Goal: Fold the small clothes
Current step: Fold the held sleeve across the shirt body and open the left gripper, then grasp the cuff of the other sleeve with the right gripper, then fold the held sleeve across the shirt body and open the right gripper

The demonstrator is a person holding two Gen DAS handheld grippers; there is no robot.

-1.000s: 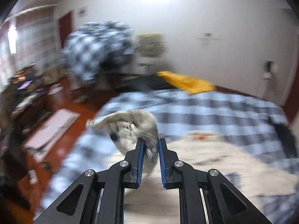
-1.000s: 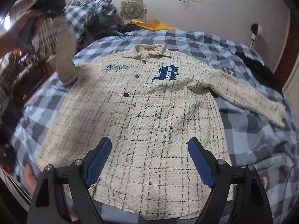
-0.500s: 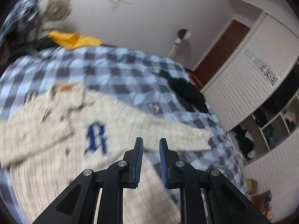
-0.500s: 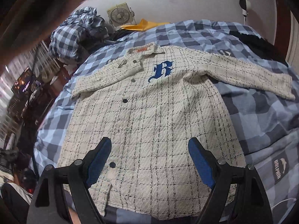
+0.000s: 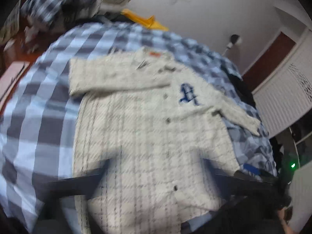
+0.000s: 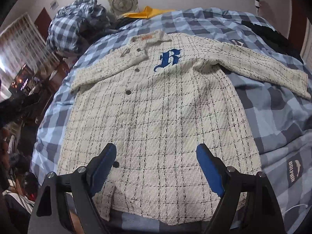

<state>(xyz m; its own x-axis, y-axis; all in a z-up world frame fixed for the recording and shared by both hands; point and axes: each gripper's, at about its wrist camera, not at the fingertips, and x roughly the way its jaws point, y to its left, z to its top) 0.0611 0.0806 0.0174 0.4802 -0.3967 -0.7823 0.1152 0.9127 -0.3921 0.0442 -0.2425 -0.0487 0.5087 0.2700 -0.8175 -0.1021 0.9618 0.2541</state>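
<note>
Jacket (image 6: 156, 113) lay flat, face-up on checked bedspread (image 6: 273, 117); one sleeve folded across chest, other outstretched. L gripper (image 5: 156, 175) jaws just opened wide, empty; R gripper (image 6: 156, 163) wide, empty. Next, prob.: grab far sleeve (image 6: 263, 68), fold inward.

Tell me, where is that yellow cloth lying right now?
In the right wrist view, the yellow cloth lies at the bed's far edge, beside the small fan, beyond the jacket's collar.

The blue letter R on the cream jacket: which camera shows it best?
The right wrist view. There the letter R is sharp and unobstructed on the cream jacket. The left wrist view also shows it, but motion blur smears its outline.
</note>
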